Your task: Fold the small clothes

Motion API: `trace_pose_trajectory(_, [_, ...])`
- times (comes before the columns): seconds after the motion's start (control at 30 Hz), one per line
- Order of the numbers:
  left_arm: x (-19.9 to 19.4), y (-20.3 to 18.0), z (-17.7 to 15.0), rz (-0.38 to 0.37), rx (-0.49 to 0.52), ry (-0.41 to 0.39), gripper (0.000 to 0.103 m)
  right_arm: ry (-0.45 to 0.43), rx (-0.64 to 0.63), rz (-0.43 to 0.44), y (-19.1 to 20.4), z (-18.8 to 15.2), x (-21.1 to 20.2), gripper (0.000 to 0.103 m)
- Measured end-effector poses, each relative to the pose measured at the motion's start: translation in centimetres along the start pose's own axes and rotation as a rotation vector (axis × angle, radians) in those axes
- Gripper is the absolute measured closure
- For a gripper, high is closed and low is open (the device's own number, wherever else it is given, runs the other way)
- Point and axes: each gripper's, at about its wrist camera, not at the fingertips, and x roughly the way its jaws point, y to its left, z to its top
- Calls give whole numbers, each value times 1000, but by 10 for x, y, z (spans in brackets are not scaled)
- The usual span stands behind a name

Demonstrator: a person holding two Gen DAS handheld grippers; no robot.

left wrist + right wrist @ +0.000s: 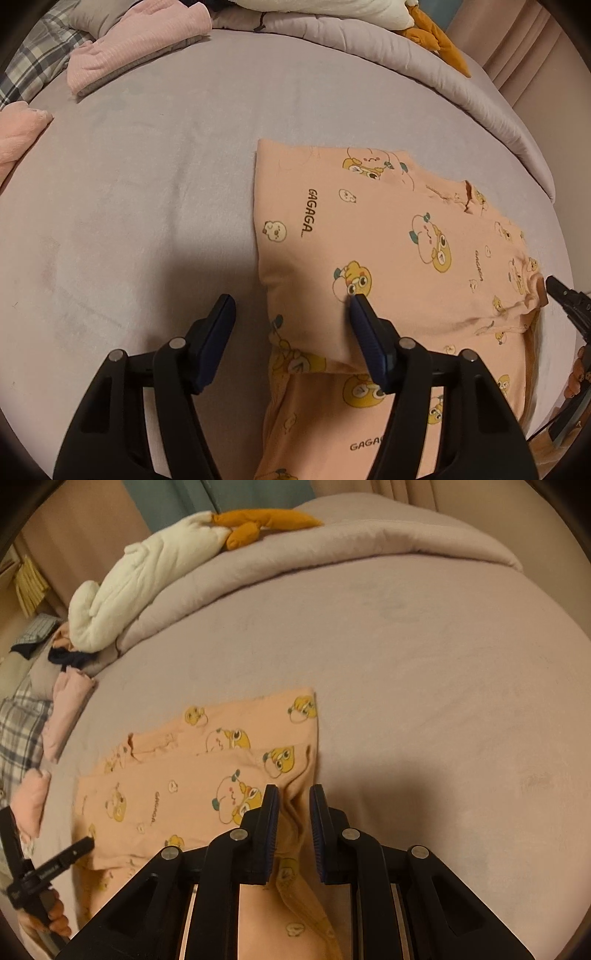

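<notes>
A small peach garment [388, 240] printed with yellow cartoon ducks and "GAGAGA" lies partly folded on the grey-lilac bed sheet [147, 203]. My left gripper [291, 299] is open, straddling the garment's left folded edge, the right finger over the cloth. In the right wrist view the same garment [192, 786] lies left of centre. My right gripper [293, 792] is open with a narrow gap, and a ridge of the garment's right edge sits between the fingers. The right gripper also shows in the left wrist view [565, 299], and the left gripper in the right wrist view [79, 849].
Folded pink clothes [136, 48] and a plaid cloth [33, 70] lie at the far left. A rolled grey quilt [314, 554] with a white and orange plush toy [155, 568] runs along the back. Another pink piece [18, 136] lies at the left edge.
</notes>
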Motion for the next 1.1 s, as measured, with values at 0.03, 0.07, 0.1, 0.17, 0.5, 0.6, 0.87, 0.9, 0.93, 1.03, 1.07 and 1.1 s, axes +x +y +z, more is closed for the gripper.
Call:
trace_pose_trajectory(0.03, [-1,0,-2,-2,-1,-1,39,-2,-1,6,-2,0,0,86])
trace_pose_trajectory(0.07, [-2,1,-4,-4,-3,-3,39,4,-3,22,-3,-1,-1,85])
trace_pose_trajectory(0.1, [-2,1,-6,-4,-6,-2,39,14,-9,34,-2,-2,-1,85])
trace_pose_trajectory(0.17, [-5,1,-11,-7,-3,-2,39,30,-20,33,0,-6,1,85])
trace_pose_trajectory(0.5, [-50,2,-33,-13,32,-72,35,-15,-94,6,5,-16,-23,68])
trace_pose_trajectory(0.6, [-63,4,-45,-17,42,-91,28,-69,-118,2,8,-20,-44,51])
trace_pose_trajectory(0.87, [-80,11,-83,-18,58,-77,28,-115,-177,-6,10,-42,-85,47])
trace_pose_trajectory(0.9, [-81,12,-88,-19,56,-74,28,-117,-178,-5,8,-45,-88,39])
trace_pose_trajectory(0.93, [-82,12,-92,-18,56,-72,28,-118,-179,-5,8,-49,-92,33])
trace_pose_trajectory(1.03, [-86,11,-107,-28,71,-63,28,-125,-206,-11,4,-61,-103,32])
trace_pose_trajectory(1.07, [-88,11,-111,-30,71,-61,28,-127,-212,-17,3,-65,-107,32])
trace_pose_trajectory(1.1, [-89,12,-116,-32,69,-61,28,-130,-214,-24,1,-69,-112,32])
